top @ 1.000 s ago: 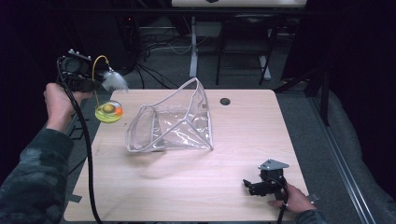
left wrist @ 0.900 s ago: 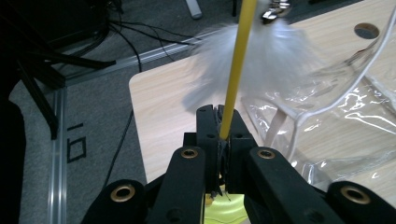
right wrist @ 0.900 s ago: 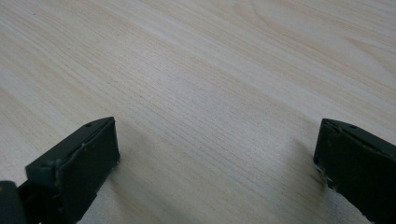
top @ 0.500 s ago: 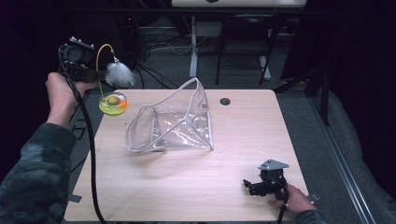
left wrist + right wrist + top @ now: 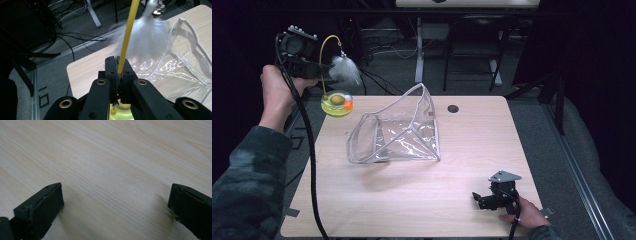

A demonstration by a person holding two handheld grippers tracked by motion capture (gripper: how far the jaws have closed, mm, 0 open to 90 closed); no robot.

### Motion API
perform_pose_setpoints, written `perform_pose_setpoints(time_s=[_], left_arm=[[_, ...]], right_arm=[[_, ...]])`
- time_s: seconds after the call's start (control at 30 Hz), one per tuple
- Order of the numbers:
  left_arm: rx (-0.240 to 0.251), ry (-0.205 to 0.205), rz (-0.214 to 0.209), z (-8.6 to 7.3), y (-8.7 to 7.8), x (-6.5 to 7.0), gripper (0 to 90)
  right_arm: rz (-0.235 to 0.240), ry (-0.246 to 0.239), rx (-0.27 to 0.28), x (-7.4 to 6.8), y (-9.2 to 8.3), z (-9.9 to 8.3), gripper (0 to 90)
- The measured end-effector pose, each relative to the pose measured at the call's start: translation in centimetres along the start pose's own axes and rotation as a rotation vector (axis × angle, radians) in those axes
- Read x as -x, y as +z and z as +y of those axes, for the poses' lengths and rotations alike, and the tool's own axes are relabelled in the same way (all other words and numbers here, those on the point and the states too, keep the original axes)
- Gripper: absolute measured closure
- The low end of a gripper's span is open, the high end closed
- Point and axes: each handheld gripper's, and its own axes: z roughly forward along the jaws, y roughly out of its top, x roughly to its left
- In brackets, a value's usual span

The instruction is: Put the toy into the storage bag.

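Pinching yellow wand point(image 5: 126, 35), left hand-held gripper point(image 5: 117, 65)

In the left gripper view we see the left gripper point(image 5: 117, 65) with its two black jaws pressed together on a yellow rod point(image 5: 128, 35), which rises steeply toward the top edge. A blurred white feather tuft point(image 5: 147, 37) hangs beyond the rod. A clear plastic pouch point(image 5: 180, 67) lies on the wooden table point(image 5: 85, 70) at right. A yellow-green piece point(image 5: 117, 111) sits below the jaws.
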Motion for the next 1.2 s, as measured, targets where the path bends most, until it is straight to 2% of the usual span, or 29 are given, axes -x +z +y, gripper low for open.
perform_pose_setpoints(time_s=[0.23, 0.47, 0.93, 1.07, 1.13, 1.2], left_arm=[[0.018, 0.026, -0.029, 0.7, -0.1, 1.4, 87.8], [0.017, 0.041, -0.057, 0.9, 0.7, 2.5, 87.8], [0.04, 0.049, -0.135, 0.7, 1.9, 4.2, 87.7], [0.037, 0.051, -0.168, 0.5, 2.4, 4.7, 87.8], [0.024, 0.07, -0.182, 0.3, 2.9, 5.2, 87.8], [0.022, 0.071, -0.196, 0.1, 3.4, 5.6, 87.8]], right_arm=[[0.0, 0.001, 0.0, 0.0, 0.0, 0.0, 0.0], [-0.001, 0.004, 0.004, 0.0, 0.0, 0.0, 0.0], [-0.001, 0.004, 0.004, 0.0, 0.0, 0.0, 0.0], [0.0, 0.0, 0.0, 0.0, 0.0, 0.0, 0.0], [-0.001, 0.004, 0.004, 0.0, 0.0, 0.0, 0.0], [0.0, 0.001, 0.0, 0.0, 0.0, 0.0, 0.0]])
